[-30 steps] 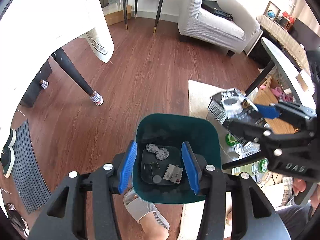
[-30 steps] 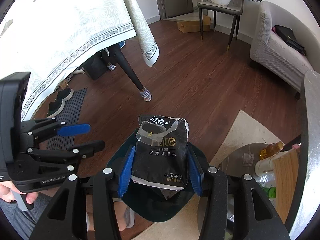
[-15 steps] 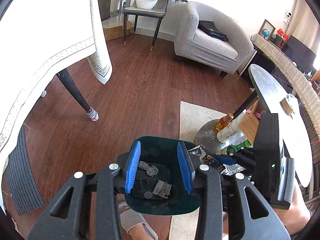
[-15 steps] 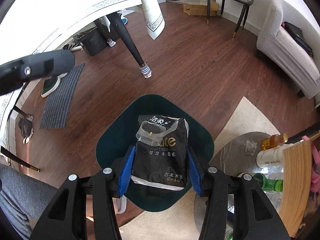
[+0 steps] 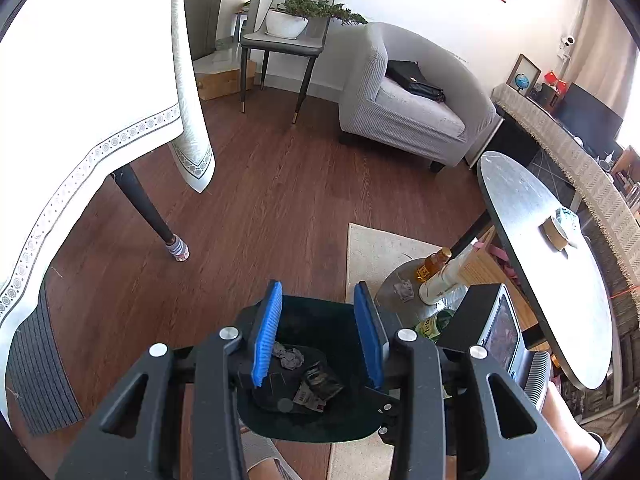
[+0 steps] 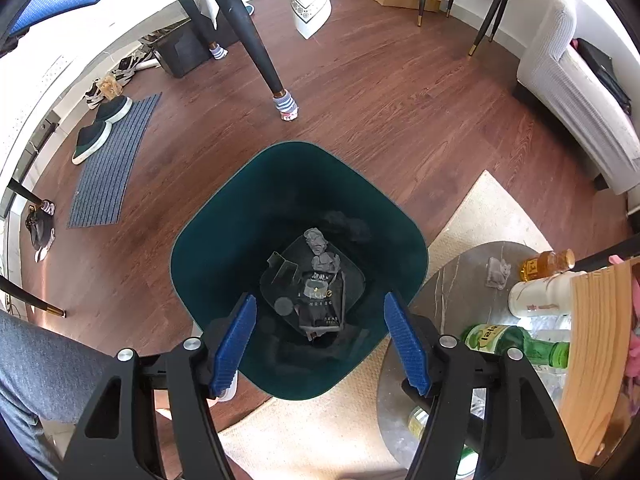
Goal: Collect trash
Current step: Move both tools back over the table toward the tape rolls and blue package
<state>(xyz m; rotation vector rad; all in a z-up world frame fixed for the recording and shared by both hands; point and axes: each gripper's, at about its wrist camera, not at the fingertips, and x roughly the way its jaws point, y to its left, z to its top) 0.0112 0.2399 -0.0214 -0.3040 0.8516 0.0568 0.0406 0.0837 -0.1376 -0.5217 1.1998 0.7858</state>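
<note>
A dark green trash bin (image 6: 240, 216) stands on the wood floor; it also shows in the left wrist view (image 5: 320, 428). A black tissue pack (image 6: 322, 306) lies at its bottom beside crumpled grey paper (image 6: 322, 254) and other scraps. The pack also shows in the left wrist view (image 5: 322, 380). My right gripper (image 6: 320, 344) is open and empty, directly above the bin. My left gripper (image 5: 318, 340) is open and empty, above the bin's near side.
A low round grey table (image 6: 460, 276) at the right holds a crumpled paper (image 6: 498, 274), a yellow bottle (image 6: 546, 264), a white bottle (image 6: 540, 298) and a green bottle (image 6: 516, 344). A beige rug (image 6: 496, 212), a clothed table (image 5: 80, 80) and a grey sofa (image 5: 412, 100) surround the bin.
My right gripper opened and the black tissue pack dropped into the bin. My left gripper rose and tilted up, showing more of the room.
</note>
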